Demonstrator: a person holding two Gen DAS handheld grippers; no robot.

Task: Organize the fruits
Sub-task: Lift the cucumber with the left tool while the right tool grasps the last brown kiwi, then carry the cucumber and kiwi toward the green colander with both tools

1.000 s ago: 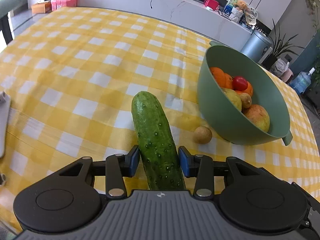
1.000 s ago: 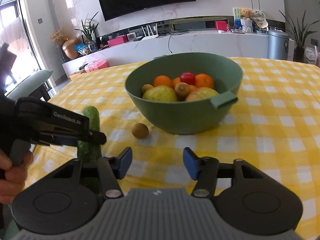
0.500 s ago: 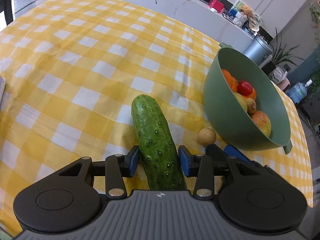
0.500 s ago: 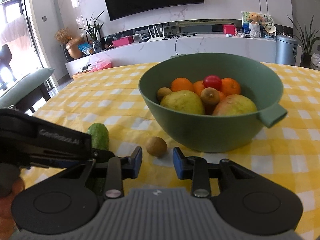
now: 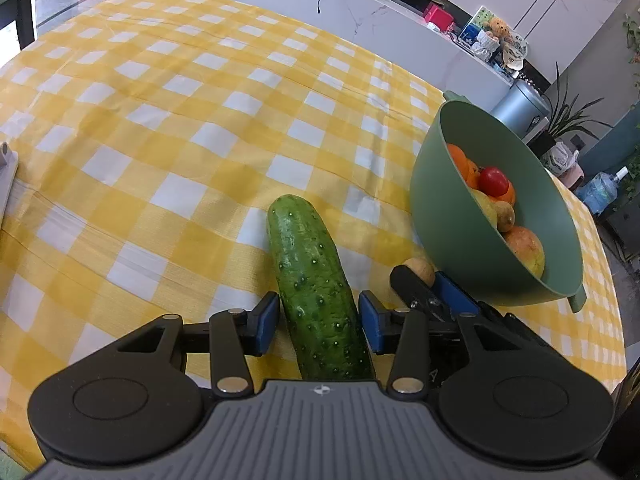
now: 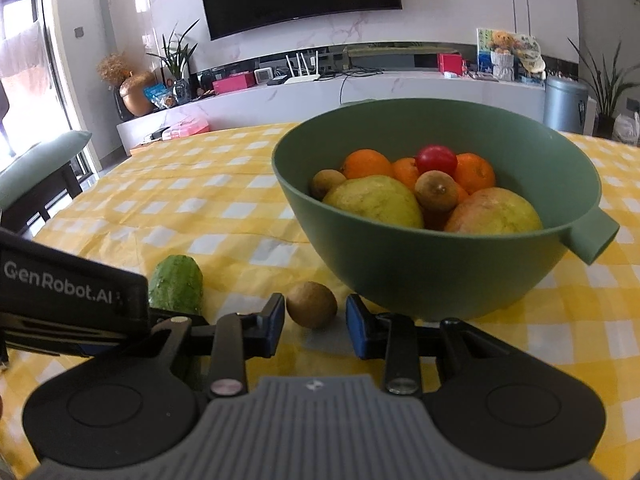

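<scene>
A green cucumber [image 5: 312, 272] lies on the yellow checked cloth between the fingers of my left gripper [image 5: 316, 316]. Its jaws are opening, and a thin gap shows beside each blue pad. To the right lies a small brown kiwi [image 6: 312, 310], just in front of the green bowl [image 6: 440, 272]. My right gripper [image 6: 315, 316] is closing on the kiwi, its pads at the fruit's two sides. In the left wrist view the right gripper's fingers [image 5: 416, 284] cover part of the kiwi [image 5: 420, 268]. The bowl [image 5: 440, 208] holds oranges, a red tomato, kiwis and two large yellowish fruits.
The black housing of the left gripper [image 6: 72, 292] fills the right wrist view's left side, with the cucumber's tip [image 6: 176, 284] behind it. A white object [image 5: 6, 176] sits at the table's left edge. A green chair [image 6: 36, 168] stands past the table's left side.
My right gripper moved forward and down to the kiwi, and its jaws narrowed around it. It came into the left wrist view. The left jaws widened slightly off the cucumber.
</scene>
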